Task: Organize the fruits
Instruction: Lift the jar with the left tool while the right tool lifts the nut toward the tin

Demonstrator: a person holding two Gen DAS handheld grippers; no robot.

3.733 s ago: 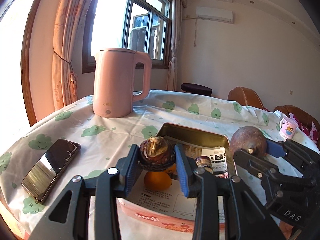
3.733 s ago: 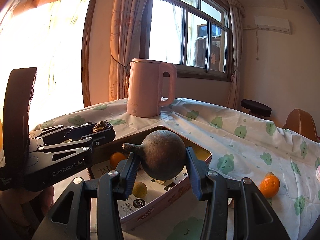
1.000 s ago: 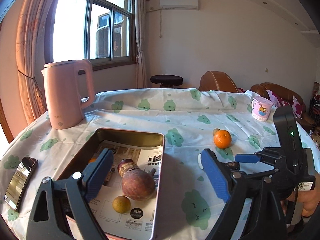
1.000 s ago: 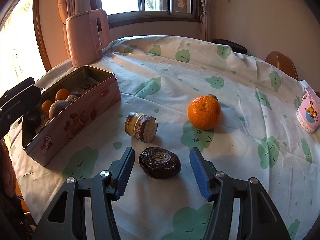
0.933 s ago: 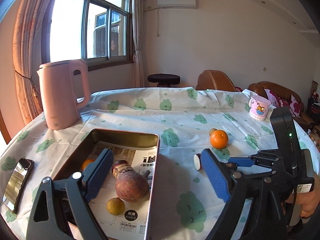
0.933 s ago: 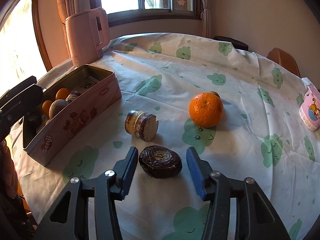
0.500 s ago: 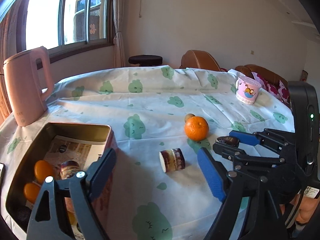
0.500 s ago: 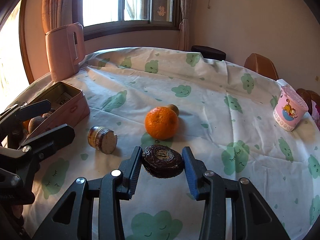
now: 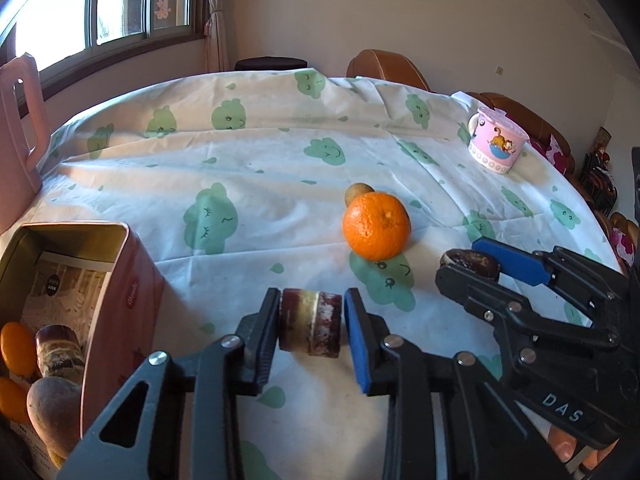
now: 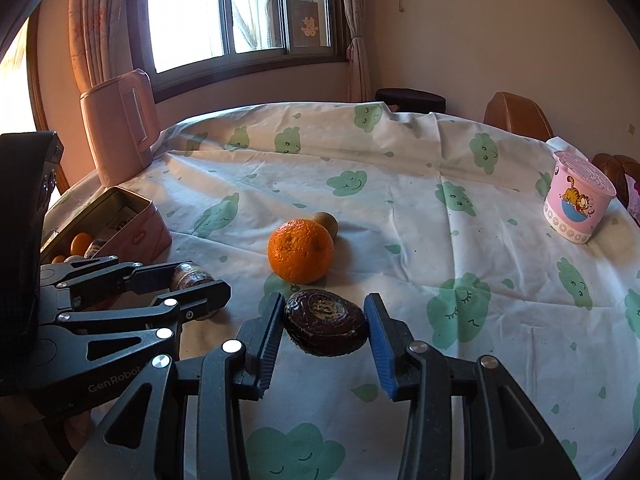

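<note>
Between closing left tongs (image 9: 310, 330): banded fruit chunk (image 9: 310, 327); right tongs (image 10: 325, 326) grip dark fruit (image 10: 326, 322).

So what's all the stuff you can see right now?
orange: one, orange, middle of the table
small fruit: one, brownish, touching the orange from behind
tin: one, pink, left side of the table, with oranges and brown fruit inside
kettle: one, pink, near the window
cup: one, pink with a cartoon cat, far right
tablecloth: one, white with green clouds, covering the table
stool: one, black, behind the table
striped piece: one, brown and cream, between the left gripper's jaws
dark fruit: one, dark brown and wrinkled, in the right gripper
left gripper: black with blue pads, closing on the striped piece
right gripper: black with blue pads, gripping the dark fruit
</note>
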